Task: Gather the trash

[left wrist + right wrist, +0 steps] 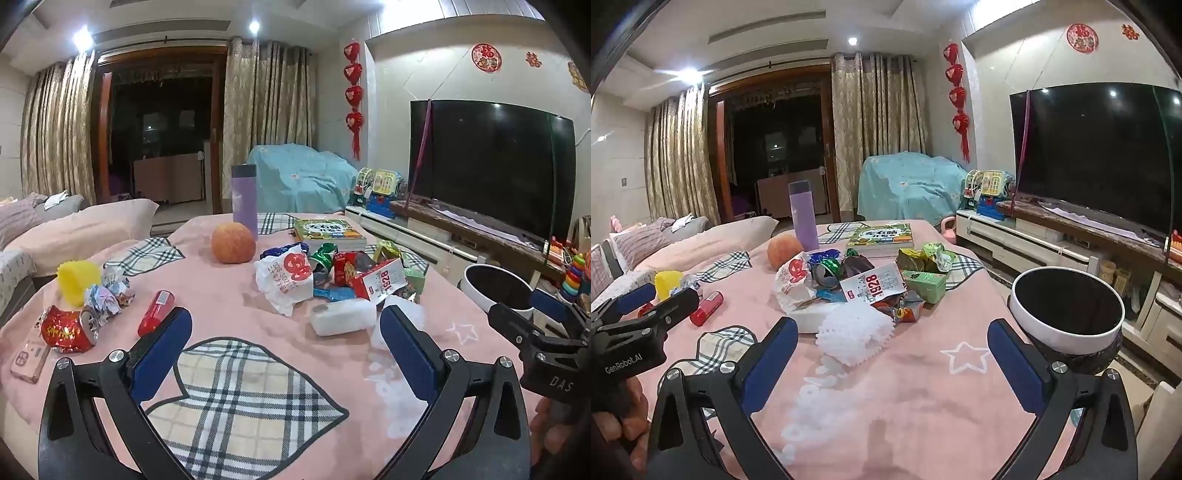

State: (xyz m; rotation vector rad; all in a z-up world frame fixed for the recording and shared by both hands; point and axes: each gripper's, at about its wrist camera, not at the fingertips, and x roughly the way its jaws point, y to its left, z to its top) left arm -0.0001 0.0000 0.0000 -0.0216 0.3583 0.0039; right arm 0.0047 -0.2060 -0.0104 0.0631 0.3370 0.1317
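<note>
Two gaping grippers [286,332] [892,345] — one trash heap [864,288]

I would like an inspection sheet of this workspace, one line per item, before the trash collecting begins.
Surface: table under a pink cloth with plaid patches.
Job's things: wrapper pile at centre; white foam net at its near edge; crushed red can, red tube and crumpled paper to the left; bin with dark liner beyond the right edge.
Clutter: orange fruit, purple flask, book, yellow cup, phone.
Grippers: left tool and right tool both open, holding nothing.
Cables: nothing seen.
Surroundings: television, curtains, sofa.
</note>
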